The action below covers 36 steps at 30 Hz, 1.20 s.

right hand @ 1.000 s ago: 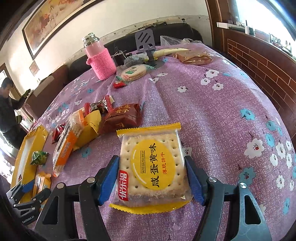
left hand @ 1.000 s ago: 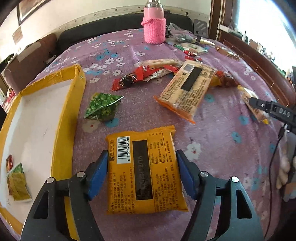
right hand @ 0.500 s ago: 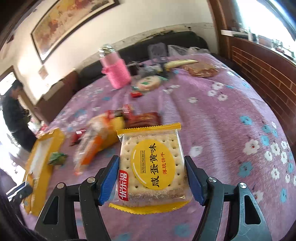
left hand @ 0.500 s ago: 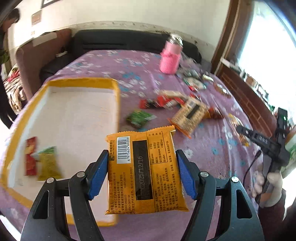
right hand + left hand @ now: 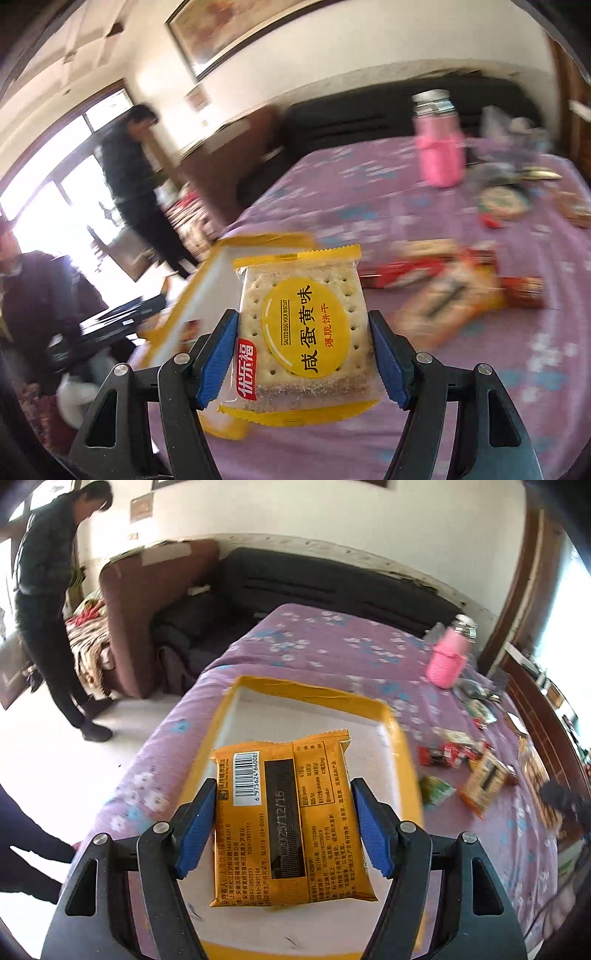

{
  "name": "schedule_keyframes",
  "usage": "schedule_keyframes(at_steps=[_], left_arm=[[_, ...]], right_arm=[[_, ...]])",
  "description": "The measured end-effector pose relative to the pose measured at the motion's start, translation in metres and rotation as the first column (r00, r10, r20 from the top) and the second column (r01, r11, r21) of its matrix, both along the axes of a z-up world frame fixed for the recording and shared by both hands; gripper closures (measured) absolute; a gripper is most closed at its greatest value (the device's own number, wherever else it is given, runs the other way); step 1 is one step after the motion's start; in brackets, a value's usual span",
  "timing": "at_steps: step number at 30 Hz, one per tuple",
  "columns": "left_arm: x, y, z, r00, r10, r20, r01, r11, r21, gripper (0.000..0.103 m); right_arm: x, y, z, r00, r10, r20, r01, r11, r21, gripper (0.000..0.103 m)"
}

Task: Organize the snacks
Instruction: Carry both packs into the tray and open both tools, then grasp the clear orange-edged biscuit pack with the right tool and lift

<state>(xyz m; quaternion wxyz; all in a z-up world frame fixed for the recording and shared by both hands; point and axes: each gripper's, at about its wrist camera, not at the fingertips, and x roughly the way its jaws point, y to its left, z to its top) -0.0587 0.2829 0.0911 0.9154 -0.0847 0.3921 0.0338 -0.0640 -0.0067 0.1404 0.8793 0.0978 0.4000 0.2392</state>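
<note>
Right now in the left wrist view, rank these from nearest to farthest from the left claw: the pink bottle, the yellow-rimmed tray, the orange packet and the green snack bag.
1. Orange packet, gripped in the left claw.
2. Yellow-rimmed tray, directly beneath and ahead.
3. Green snack bag, on the cloth just right of the tray.
4. Pink bottle, far back on the right.

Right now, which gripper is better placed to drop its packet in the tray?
Left. Its orange packet hangs over the tray; the right's biscuit packet is still beside the tray's edge.
</note>
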Motion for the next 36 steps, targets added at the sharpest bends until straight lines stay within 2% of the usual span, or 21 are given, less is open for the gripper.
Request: schedule_keyframes(at_steps=[3, 8, 10, 15, 22, 26, 31, 36], left_arm=[[0.019, 0.018, -0.016, 0.999, 0.027, -0.045, -0.027, 1.0, -0.001, 0.032], [0.04, 0.034, -0.043, 0.992, 0.051, -0.112, -0.053, 0.999, -0.01, 0.032], [0.046, 0.036, -0.053, 0.99, 0.051, -0.131, -0.052, 0.999, -0.011, 0.032], [0.049, 0.031, -0.052, 0.991, 0.044, -0.13, -0.041, 0.999, 0.024, 0.032], [0.048, 0.036, -0.05, 0.99, 0.031, -0.136, -0.033, 0.999, -0.01, 0.03], [0.044, 0.04, -0.046, 0.99, 0.036, -0.138, -0.043, 0.998, -0.044, 0.03], [0.015, 0.033, -0.021, 0.997, 0.055, -0.058, -0.06, 0.995, -0.079, 0.03], [-0.034, 0.008, 0.004, 0.999, 0.014, 0.047, -0.004, 0.979, -0.203, 0.029]], right_arm=[[0.014, 0.057, -0.012, 0.997, 0.065, -0.029, -0.066, 0.997, -0.046, 0.033], [0.03, 0.128, -0.052, 0.986, 0.123, -0.112, -0.135, 0.985, -0.104, 0.033], [0.034, 0.148, -0.067, 0.98, 0.135, -0.145, -0.153, 0.981, -0.118, 0.033], [0.04, 0.182, -0.102, 0.971, 0.146, -0.187, -0.179, 0.968, -0.178, 0.033], [0.039, 0.186, -0.111, 0.971, 0.137, -0.193, -0.169, 0.972, -0.162, 0.032], [0.03, 0.18, -0.103, 0.974, 0.147, -0.173, -0.175, 0.971, -0.16, 0.032], [0.017, 0.147, -0.078, 0.985, 0.13, -0.113, -0.143, 0.983, -0.116, 0.032], [0.012, 0.076, -0.057, 0.998, 0.021, -0.058, -0.025, 0.997, -0.07, 0.032]])
